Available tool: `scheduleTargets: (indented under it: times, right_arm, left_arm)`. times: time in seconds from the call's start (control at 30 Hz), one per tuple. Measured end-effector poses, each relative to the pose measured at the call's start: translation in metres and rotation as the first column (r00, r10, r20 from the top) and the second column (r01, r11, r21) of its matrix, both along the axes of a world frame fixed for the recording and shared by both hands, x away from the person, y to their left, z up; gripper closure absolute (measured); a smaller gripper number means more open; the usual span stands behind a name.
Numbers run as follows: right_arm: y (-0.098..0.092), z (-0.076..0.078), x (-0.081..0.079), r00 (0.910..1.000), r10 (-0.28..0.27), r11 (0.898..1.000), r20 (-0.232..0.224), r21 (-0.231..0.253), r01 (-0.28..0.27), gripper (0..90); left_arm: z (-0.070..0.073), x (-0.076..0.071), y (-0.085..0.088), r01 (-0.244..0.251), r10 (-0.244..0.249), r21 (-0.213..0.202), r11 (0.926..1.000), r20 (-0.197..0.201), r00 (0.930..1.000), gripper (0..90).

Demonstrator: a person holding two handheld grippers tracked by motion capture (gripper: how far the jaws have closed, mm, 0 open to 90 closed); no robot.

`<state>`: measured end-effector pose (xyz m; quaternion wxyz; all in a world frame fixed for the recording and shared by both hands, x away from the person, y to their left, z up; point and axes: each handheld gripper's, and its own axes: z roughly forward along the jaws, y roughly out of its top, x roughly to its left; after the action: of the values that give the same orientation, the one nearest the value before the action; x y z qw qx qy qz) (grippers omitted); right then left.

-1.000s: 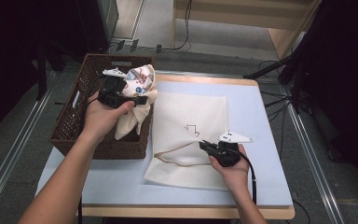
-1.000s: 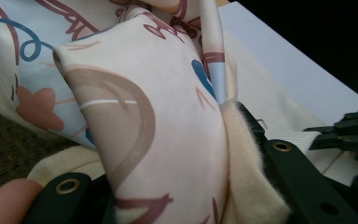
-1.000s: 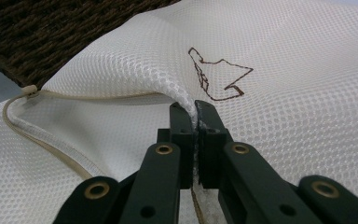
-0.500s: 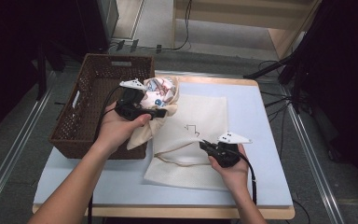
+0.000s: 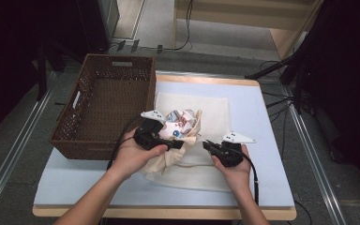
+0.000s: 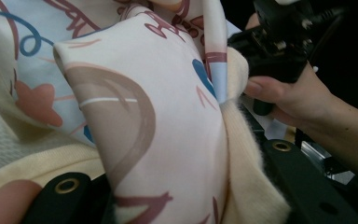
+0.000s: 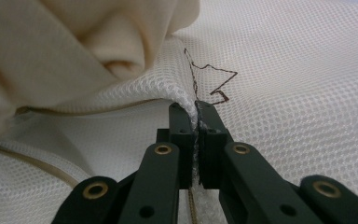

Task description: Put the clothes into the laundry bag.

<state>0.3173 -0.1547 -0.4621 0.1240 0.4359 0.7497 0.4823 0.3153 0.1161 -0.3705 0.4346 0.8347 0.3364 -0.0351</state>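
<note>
One wicker basket is sitting at the far left of the table, its long axis running near to far, with its hollow showing nothing inside. One left gripper is reaching rightward just right of the basket's near corner, its jaws clamping a bundle of printed cloth. In the left gripper view the printed cloth, cream with pink, brown and blue marks, is bulging between the two black jaws, with fuzzy cream fabric pressed beside it. The bundle is resting on the near left part of one white mesh bag, which is lying flat in the middle of the table, its long axis running near to far. The bundle itself is stretching from near left towards far right. One right gripper is pointing leftward at the bag's near edge, close to the left gripper's tip. In the right gripper view its jaws are pinching a raised fold of the mesh bag tightly, beside one small brown stitched mark. Two hands are holding the two grippers.
</note>
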Motion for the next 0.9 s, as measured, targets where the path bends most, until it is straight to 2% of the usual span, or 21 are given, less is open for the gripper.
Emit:
scheduleTargets:
  times: [0.2, 0.37, 0.43, 0.5, 0.57, 0.6, 0.63, 0.8, 0.9]
  right_arm:
    - [0.0, -0.002, 0.002, 0.9998, -0.008, 1.0, -0.016, -0.006, 0.008, 87.5]
    - [-0.001, -0.002, 0.002, 0.9996, -0.016, 1.0, -0.023, 0.001, 0.016, 87.5]
    - [-0.002, -0.001, 0.003, 0.9996, -0.02, 1.0, -0.02, 0.011, 0.02, 87.5]
    - [-0.002, -0.001, 0.002, 0.9995, -0.02, 1.0, -0.024, 0.019, 0.02, 87.5]
    - [-0.002, 0.0, 0.002, 0.9996, -0.019, 1.0, -0.021, 0.022, 0.019, 87.5]
    - [-0.001, 0.0, 0.001, 0.9996, -0.018, 1.0, -0.02, 0.023, 0.019, 87.5]
    - [-0.001, 0.0, 0.001, 0.9997, -0.019, 1.0, -0.016, 0.024, 0.019, 87.6]
    - [-0.002, 0.002, 0.001, 0.9998, -0.015, 0.999, -0.015, 0.029, 0.016, 87.6]
    - [-0.002, 0.002, 0.001, 0.9998, -0.015, 0.999, -0.014, 0.032, 0.015, 87.6]
  left_arm:
    - [-0.01, -0.037, -0.011, 0.013, -0.017, 0.054, 0.9984, 0.068, 0.9976, 68.4]
    - [-0.029, -0.061, -0.018, 0.045, -0.046, 0.043, 0.9981, 0.018, 0.9988, 67.8]
    - [-0.042, -0.067, -0.022, 0.049, -0.05, 0.06, 0.997, 0.008, 0.9987, 67.5]
    - [-0.059, -0.069, -0.025, 0.016, -0.016, 0.07, 0.9974, -0.009, 0.9998, 66.1]
    - [-0.076, -0.067, -0.028, -0.015, 0.016, 0.105, 0.9944, -0.016, 0.9997, 61.9]
    - [-0.083, -0.065, -0.029, -0.01, 0.014, 0.097, 0.9952, -0.044, 0.9989, 58.2]
    - [-0.086, -0.065, -0.03, -0.005, 0.009, 0.082, 0.9966, -0.051, 0.9987, 55.1]
    - [-0.069, -0.068, -0.03, 0.019, -0.021, 0.086, 0.9961, 0.015, 0.9997, 39.7]
    - [-0.055, -0.066, -0.024, 0.016, -0.018, 0.062, 0.9979, 0.034, 0.9993, 33.7]
